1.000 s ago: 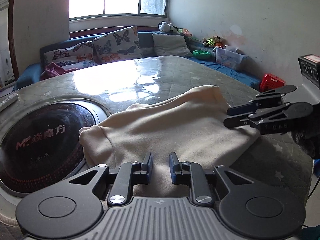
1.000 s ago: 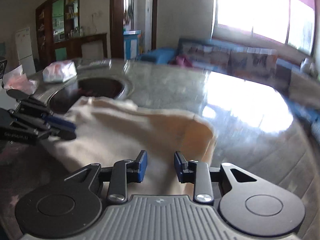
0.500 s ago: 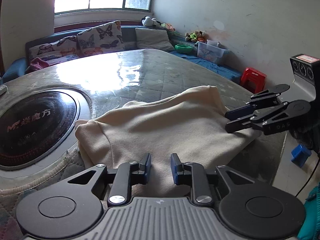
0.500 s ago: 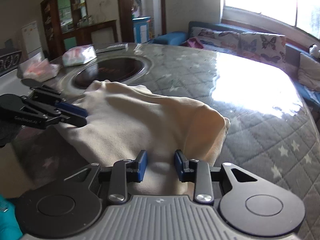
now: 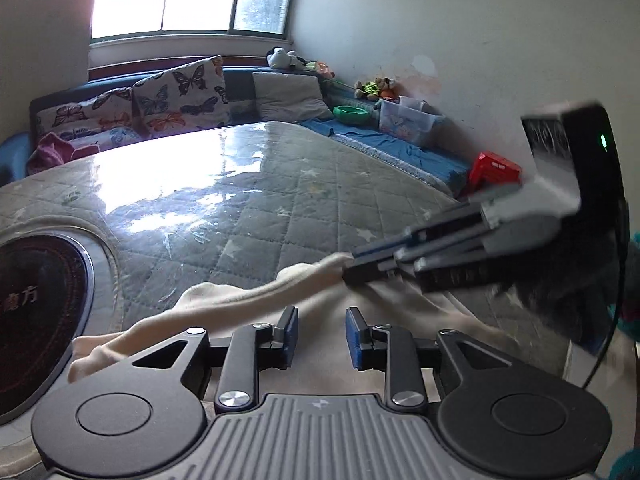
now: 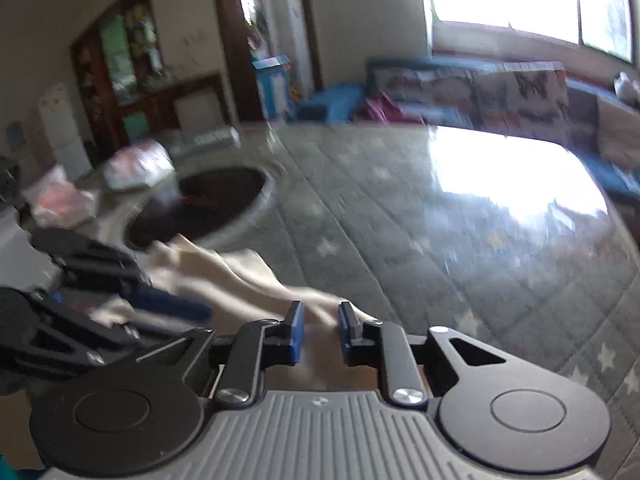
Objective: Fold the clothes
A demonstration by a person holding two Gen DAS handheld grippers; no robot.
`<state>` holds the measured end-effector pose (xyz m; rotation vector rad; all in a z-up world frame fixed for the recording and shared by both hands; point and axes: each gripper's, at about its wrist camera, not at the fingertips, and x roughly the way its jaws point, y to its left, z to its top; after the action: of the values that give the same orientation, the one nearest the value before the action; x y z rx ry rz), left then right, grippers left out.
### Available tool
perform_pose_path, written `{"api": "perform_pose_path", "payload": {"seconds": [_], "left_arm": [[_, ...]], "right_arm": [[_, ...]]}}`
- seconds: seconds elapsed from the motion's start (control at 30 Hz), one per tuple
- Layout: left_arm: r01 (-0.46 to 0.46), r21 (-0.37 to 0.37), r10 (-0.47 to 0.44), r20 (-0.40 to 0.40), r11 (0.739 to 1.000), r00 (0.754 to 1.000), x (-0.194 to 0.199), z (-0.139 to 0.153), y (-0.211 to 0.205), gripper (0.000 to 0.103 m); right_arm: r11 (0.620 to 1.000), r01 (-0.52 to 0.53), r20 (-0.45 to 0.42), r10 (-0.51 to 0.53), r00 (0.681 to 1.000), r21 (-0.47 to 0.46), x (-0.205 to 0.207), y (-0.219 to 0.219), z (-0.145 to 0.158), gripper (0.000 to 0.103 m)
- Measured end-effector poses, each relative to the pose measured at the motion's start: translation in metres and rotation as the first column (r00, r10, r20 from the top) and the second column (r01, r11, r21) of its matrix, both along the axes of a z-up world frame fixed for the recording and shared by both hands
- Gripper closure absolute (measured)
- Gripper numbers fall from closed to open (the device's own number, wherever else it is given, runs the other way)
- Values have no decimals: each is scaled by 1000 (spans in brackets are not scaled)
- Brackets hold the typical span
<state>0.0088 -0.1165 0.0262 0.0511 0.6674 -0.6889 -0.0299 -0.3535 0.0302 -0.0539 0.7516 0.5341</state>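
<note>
A cream garment (image 5: pixel 240 312) lies bunched near the front of a grey quilted table (image 5: pixel 280 208), beside a round dark cooktop (image 5: pixel 36 312). In the left wrist view my right gripper (image 5: pixel 352 266) comes in from the right. Its closing jaws pinch the garment's edge, and the cloth rises in a ridge to its tips. The right wrist view shows that fold (image 6: pixel 240 280) running between the right gripper's (image 6: pixel 320 332) blue pads. My left gripper (image 5: pixel 322 334) hovers over the cloth, its jaws opening with nothing pinched. It also shows, blurred, as the left gripper (image 6: pixel 172 300) at the left of the right wrist view.
Plastic bags (image 6: pixel 136 168) sit on the table beyond the cooktop (image 6: pixel 208 204). A sofa with butterfly cushions (image 5: pixel 168 100) runs under the window. A red stool (image 5: pixel 494 168) and a toy bin stand past the table's right edge.
The right gripper narrowed its jaws on the cloth's edge and drew it up into a ridge, so the spread garment is now bunched. The left gripper's jaws widened a little and it shifted.
</note>
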Motion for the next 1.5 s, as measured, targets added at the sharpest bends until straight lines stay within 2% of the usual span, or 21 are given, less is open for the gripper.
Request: {"api": "perform_pose_path", "payload": {"seconds": [0.1, 0.23, 0.37, 0.53, 0.73, 0.8, 0.9, 1.03, 1.13, 1.33, 1.5], "left_arm": [[-9, -3, 9, -20, 1000, 1000, 11, -8, -2, 68], [-13, -20, 12, -37, 1000, 999, 18, -15, -3, 63], [-20, -38, 19, -36, 999, 999, 17, -11, 5, 62], [-68, -59, 67, -22, 996, 998, 18, -2, 27, 62], [-116, -70, 111, -71, 991, 991, 39, -12, 42, 63], [-116, -77, 111, -67, 990, 992, 39, -10, 43, 63], [-143, -78, 139, -54, 987, 989, 37, -4, 49, 63], [-188, -86, 187, -17, 978, 982, 26, 7, 68, 63], [-200, -53, 201, 24, 978, 979, 11, 10, 77, 63], [-231, 94, 223, 85, 969, 971, -11, -9, 76, 63], [-270, 88, 257, 129, 959, 958, -24, -6, 78, 63]], "right_arm": [[1000, 9, -24, -9, 1000, 9, 1, -6, -8, 87], [1000, -11, 19, 11, 1000, -1, 1, -2, 6, 87], [998, -56, 7, 56, 998, -21, 16, 16, 4, 87], [997, -61, -8, 60, 998, -54, 29, 27, -6, 87], [995, -82, -1, 83, 997, -53, 26, 34, -5, 87], [994, -84, 3, 85, 996, -70, 28, 35, -9, 87], [997, -57, 8, 57, 998, -48, 30, 31, -4, 87], [995, -86, 45, 88, 995, -51, 16, 33, 7, 86], [992, -117, 63, 120, 991, -57, 6, 40, 9, 86], [983, -140, 75, 149, 986, -123, 0, 57, -6, 85], [983, -126, 118, 141, 983, -130, -9, 58, 2, 82]]}}
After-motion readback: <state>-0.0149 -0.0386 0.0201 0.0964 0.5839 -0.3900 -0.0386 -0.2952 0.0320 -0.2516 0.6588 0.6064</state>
